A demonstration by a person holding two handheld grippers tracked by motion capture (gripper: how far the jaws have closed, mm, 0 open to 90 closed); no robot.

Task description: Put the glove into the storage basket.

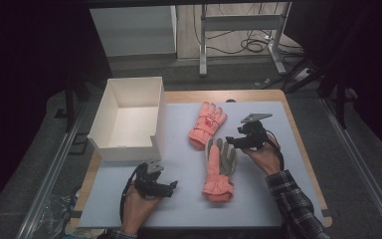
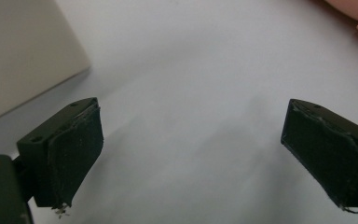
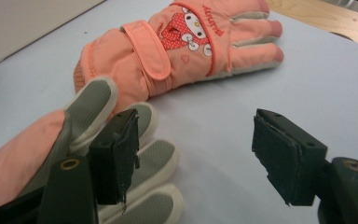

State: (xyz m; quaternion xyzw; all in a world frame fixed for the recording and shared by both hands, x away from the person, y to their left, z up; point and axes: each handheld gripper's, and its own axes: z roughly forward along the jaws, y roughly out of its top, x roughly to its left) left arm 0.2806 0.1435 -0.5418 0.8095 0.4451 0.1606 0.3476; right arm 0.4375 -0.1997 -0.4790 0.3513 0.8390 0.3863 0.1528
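Approach step before the grasp: right gripper (image 1: 234,141) spread and empty just beside the palm-up pink glove (image 1: 219,169) mid-mat, left gripper (image 1: 171,187) spread near the front edge beside the white box (image 1: 124,148); next, closing on its grey fingertips.

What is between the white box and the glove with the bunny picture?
Nothing: in the high view, only bare pale mat lies between the white box and the bunny glove.

Left claw (image 1: 171,184) and right claw (image 1: 230,141) agape.
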